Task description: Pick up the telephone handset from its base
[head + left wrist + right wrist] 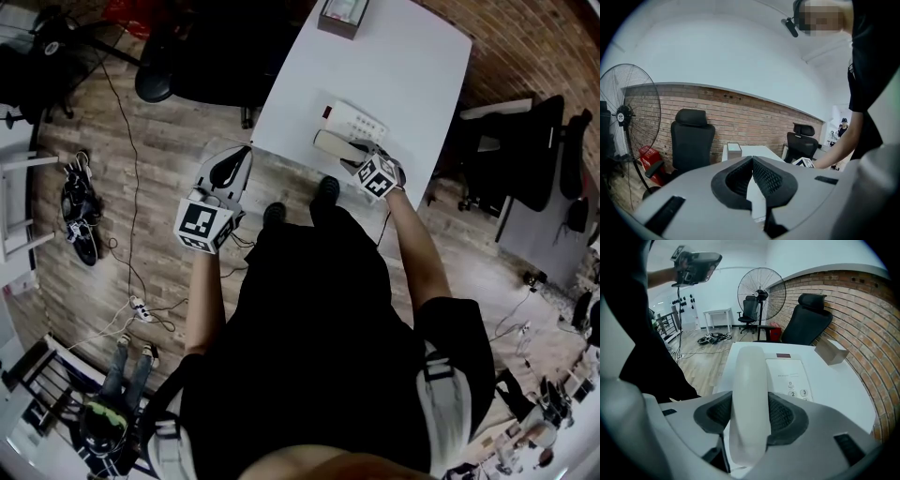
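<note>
Your right gripper is clamped across the handset, whose long axis runs straight ahead between the jaws. It seems to rest on the base, with the keypad just right of your jaws, so lift straight up. Your left gripper is closed on nothing, well off to the side

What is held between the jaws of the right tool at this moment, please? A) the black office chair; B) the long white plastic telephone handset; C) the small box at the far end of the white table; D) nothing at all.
B: in the right gripper view, the right tool has both pads pressed against the sides of the long white plastic telephone handset.
</note>
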